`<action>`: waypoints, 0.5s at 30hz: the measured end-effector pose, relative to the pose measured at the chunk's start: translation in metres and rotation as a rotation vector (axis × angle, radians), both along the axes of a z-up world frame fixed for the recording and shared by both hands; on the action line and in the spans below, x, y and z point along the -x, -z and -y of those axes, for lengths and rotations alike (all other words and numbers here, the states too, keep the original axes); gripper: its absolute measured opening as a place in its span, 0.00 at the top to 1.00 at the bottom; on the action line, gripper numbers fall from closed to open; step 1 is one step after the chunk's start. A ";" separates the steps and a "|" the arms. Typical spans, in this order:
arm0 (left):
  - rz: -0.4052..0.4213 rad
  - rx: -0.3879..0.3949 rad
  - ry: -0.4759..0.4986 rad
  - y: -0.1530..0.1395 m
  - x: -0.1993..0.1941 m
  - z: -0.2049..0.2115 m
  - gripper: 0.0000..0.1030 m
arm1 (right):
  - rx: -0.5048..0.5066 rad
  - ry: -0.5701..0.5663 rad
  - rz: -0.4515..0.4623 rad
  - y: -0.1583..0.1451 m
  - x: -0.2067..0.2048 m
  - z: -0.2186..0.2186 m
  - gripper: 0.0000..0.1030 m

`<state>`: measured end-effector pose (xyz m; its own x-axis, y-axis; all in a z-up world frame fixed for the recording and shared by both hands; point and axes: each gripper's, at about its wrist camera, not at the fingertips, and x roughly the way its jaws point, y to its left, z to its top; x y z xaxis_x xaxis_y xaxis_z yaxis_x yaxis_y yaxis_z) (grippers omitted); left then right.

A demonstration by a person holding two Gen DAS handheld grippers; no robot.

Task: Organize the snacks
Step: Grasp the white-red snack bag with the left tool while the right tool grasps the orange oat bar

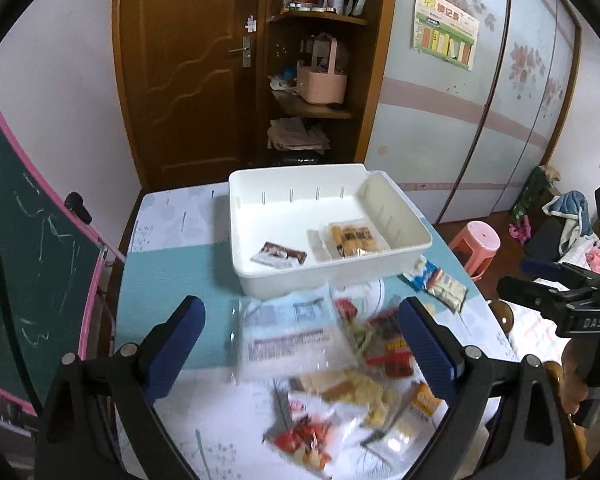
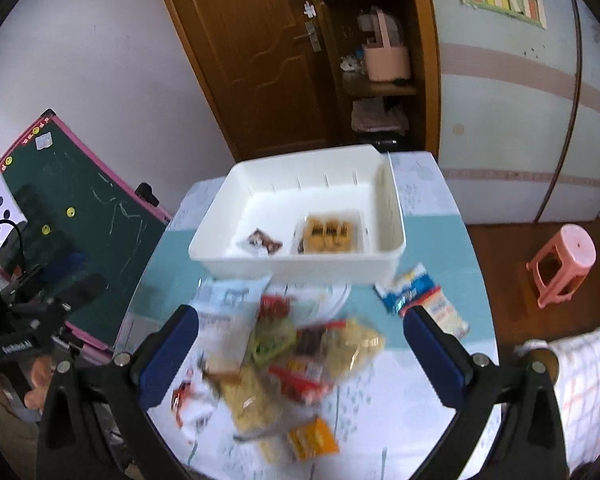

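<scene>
White bin (image 1: 260,280) — teal floral tablecloth (image 1: 172,264)

My left gripper (image 1: 302,344) has its jaws spread wide, blue pads (image 1: 180,340) facing each other with nothing clamped between them. It tilts forward and down. My right gripper (image 2: 300,350) is posed the same way: jaws wide apart, nothing between them, angled down. From the left camera I see the right gripper out beyond my right jaw, side on, with my hand (image 1: 576,384) wrapped round its handle. From the right camera the left gripper sits beyond my left jaw, blurred, my fingers (image 2: 36,380) curled round its grip.
</scene>
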<state>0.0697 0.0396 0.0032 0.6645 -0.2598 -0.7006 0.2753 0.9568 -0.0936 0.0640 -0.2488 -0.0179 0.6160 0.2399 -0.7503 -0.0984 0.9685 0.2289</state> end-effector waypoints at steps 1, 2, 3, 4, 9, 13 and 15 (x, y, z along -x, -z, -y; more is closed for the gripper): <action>0.000 -0.004 -0.001 0.001 0.004 -0.002 0.06 | 0.007 -0.001 -0.001 0.003 0.009 -0.001 0.00; -0.004 -0.004 0.002 0.004 0.012 -0.005 0.06 | 0.013 -0.004 -0.001 0.006 0.015 -0.002 0.00; -0.011 -0.003 0.009 0.008 0.016 -0.006 0.06 | 0.019 -0.006 -0.003 0.008 0.019 -0.004 0.00; -0.021 -0.005 0.016 0.012 0.020 -0.007 0.06 | 0.027 -0.011 -0.007 0.012 0.024 -0.006 0.00; -0.068 -0.045 0.060 0.047 0.043 -0.003 0.06 | 0.030 -0.042 -0.058 0.042 0.046 -0.016 0.01; -0.089 -0.098 0.104 0.080 0.055 0.006 0.06 | 0.057 -0.023 -0.102 0.067 0.058 -0.019 0.01; -0.115 -0.108 0.118 0.097 0.058 0.009 0.06 | 0.041 -0.018 -0.150 0.085 0.063 -0.020 0.02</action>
